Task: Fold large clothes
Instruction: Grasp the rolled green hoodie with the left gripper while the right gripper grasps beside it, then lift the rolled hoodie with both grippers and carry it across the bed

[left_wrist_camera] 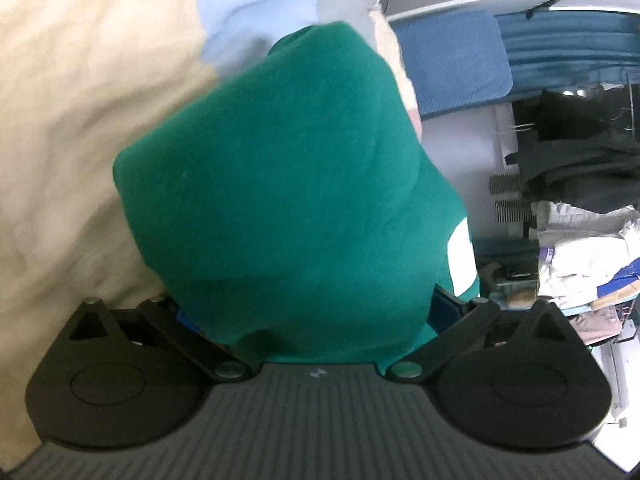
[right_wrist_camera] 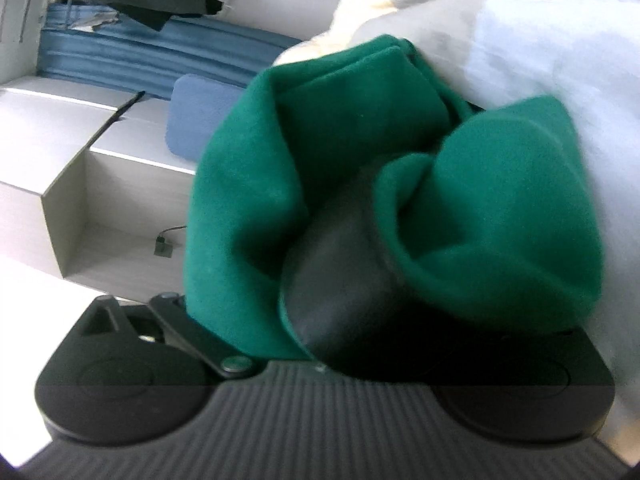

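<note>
A dark green garment (left_wrist_camera: 288, 200) fills the middle of the left wrist view, draped over my left gripper and hiding both fingers. A white patch (left_wrist_camera: 462, 256) shows on its right edge. In the right wrist view the same green garment (right_wrist_camera: 256, 208) is bunched over my right gripper; one black finger (right_wrist_camera: 340, 280) shows between its folds, the other is hidden. Both grippers appear shut on the cloth and hold it up off the bed.
A cream bedcover (left_wrist_camera: 60, 120) lies at left with a pale blue cloth (left_wrist_camera: 248, 0) and a grey cloth (right_wrist_camera: 432, 4) on it. A blue cushion (left_wrist_camera: 452, 60), white storage boxes (right_wrist_camera: 60, 160), hanging dark clothes (left_wrist_camera: 580, 152) and a clothes pile (left_wrist_camera: 588, 264) stand beyond.
</note>
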